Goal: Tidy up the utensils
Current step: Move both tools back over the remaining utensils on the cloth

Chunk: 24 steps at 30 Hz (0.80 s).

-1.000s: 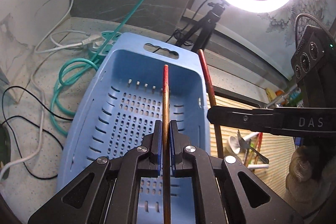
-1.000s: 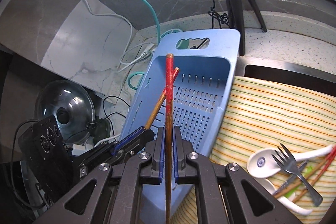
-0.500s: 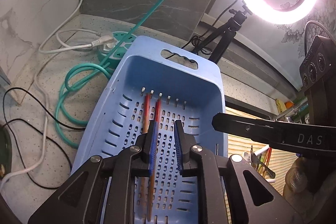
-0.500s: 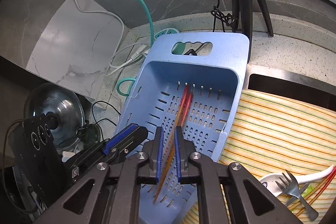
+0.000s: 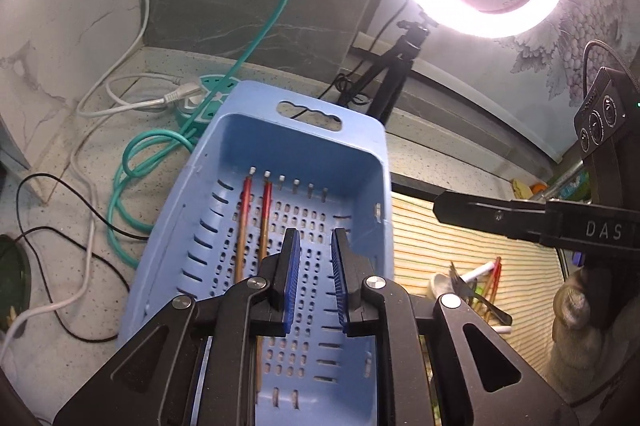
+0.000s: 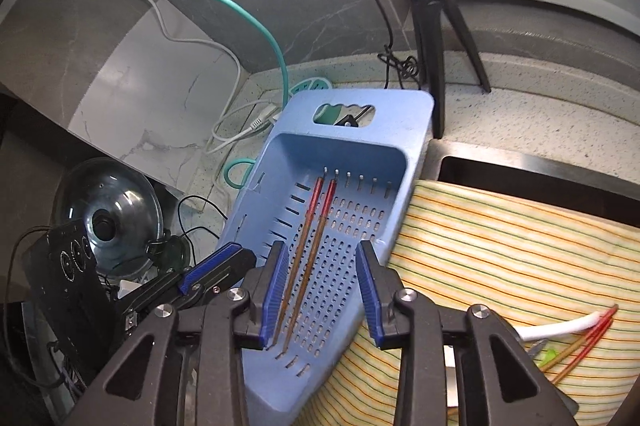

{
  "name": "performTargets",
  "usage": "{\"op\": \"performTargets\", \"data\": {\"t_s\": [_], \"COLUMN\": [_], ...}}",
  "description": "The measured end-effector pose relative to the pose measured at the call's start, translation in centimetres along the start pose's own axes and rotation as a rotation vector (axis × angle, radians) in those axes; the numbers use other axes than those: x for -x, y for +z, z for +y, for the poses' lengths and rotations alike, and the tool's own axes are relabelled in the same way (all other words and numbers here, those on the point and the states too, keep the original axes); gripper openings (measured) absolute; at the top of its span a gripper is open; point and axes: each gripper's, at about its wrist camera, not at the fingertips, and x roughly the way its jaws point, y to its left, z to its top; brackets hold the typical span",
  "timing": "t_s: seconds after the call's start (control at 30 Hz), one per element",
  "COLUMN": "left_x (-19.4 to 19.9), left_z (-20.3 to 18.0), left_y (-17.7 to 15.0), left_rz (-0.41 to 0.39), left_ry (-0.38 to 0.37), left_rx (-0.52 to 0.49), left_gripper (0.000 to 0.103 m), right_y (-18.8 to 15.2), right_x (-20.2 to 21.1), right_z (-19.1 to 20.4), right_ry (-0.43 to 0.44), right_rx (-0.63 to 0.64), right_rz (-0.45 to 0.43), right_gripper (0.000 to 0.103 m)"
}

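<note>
The perforated blue plastic basket [image 5: 362, 162] lies open from above; two red-tipped wooden chopsticks [image 6: 310, 246] occupy its left floor, the right half bare. Behind it a black tripod [image 6: 430, 26] and teal cable [image 5: 156, 154] crowd the counter (tight there).

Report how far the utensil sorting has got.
Done: two chopsticks lie side by side in the blue basket. In hand: nothing; the left gripper and right gripper are both open and empty, the right's jaws just having opened. Left: more chopsticks, a white spoon and a fork on the striped mat.
</note>
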Motion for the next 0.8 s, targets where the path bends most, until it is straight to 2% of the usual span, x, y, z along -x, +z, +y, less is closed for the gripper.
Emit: {"op": "performTargets", "data": {"t_s": [0.1, 0.17, 0.7, 0.77, 0.8], "left_x": [0.7, 1.2, 3.2, 3.1, 3.0], "left_z": [-1.3, -2.3, -9.5, -10.2, -10.4], "left_y": [-0.6, -1.2, -6.7, -7.6, -8.0], "left_rz": [-0.003, -0.003, 0.060, 0.075, 0.084], "left_ry": [-0.014, -0.024, -0.126, -0.135, -0.140], "left_rx": [-0.018, -0.036, -0.149, -0.156, -0.157], "left_gripper": [0.017, 0.025, 0.025, 0.025, 0.025], "right_y": [-0.5, -0.9, -5.3, -6.0, -6.3], "right_x": [1.9, 3.4, 12.4, 13.0, 13.3], "right_z": [-1.2, -2.1, -11.0, -11.5, -11.7], "right_ry": [-0.004, -0.014, -0.034, -0.048, -0.053], "right_rx": [0.006, 0.010, -0.070, -0.063, -0.061], "right_rz": [-0.020, -0.044, -0.141, -0.139, -0.137], "right_gripper": [0.036, 0.039, 0.040, 0.052, 0.053]}}
